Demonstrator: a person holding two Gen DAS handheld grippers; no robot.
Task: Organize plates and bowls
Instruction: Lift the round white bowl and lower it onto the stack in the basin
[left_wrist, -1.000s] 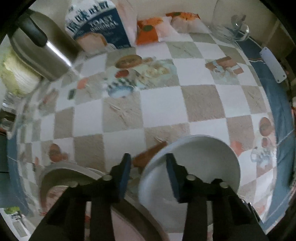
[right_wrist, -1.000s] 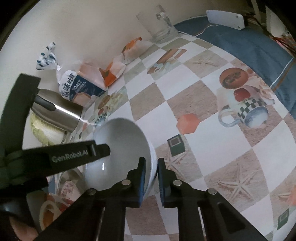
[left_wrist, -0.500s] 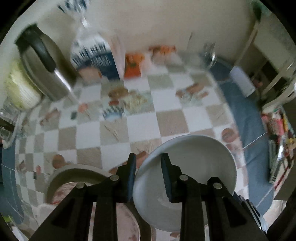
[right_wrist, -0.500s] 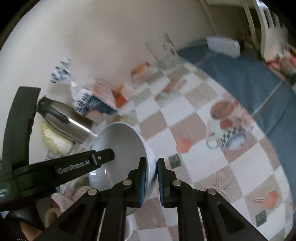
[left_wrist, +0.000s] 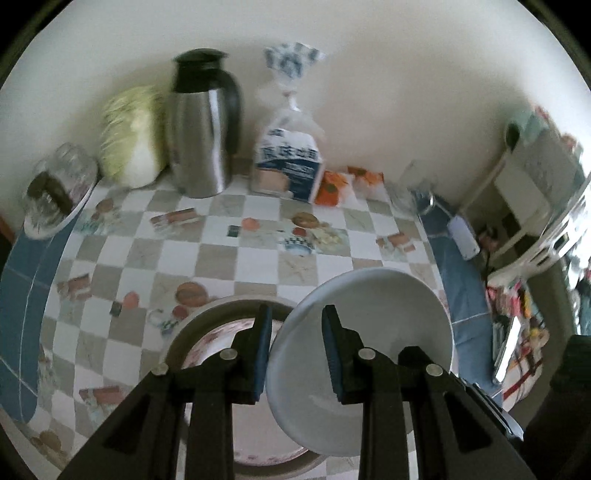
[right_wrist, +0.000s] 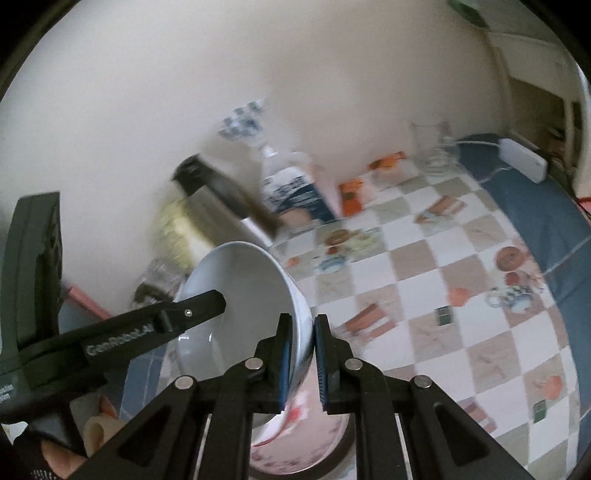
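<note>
You are gripping one white bowl (right_wrist: 243, 306) from both sides, and it hangs in the air above the checked tablecloth (left_wrist: 258, 258), tipped well over so its opening faces left and toward the far wall. Your right gripper (right_wrist: 303, 358) is clenched on the bowl's right-hand wall, one pad inside and one outside, right at the rim. Your left gripper (left_wrist: 295, 350) straddles the opposite rim: its right pad sits inside the bowl, its left pad outside, jaws narrow, and they appear to pinch the wall, though the contact itself is hard to see.

Straight below the bowl, at the near edge of the table, lies the grey-rimmed plate (left_wrist: 207, 317) with a pink flowered centre. In the left wrist view it shows to the left of and under the bowl; in the right wrist view only its near portion peeks out beneath the bowl's base. That is the relation your next move hinges on: the bowl is above the plate but offset a little to its right, and tilted, so, if you mean to stack it there, you will probably need to level it and shift it left as it comes down.

The steel jug (left_wrist: 203, 125), cabbage (left_wrist: 129, 136) and bread bag (left_wrist: 288, 158) stand along the far wall, well apart from your path.
</note>
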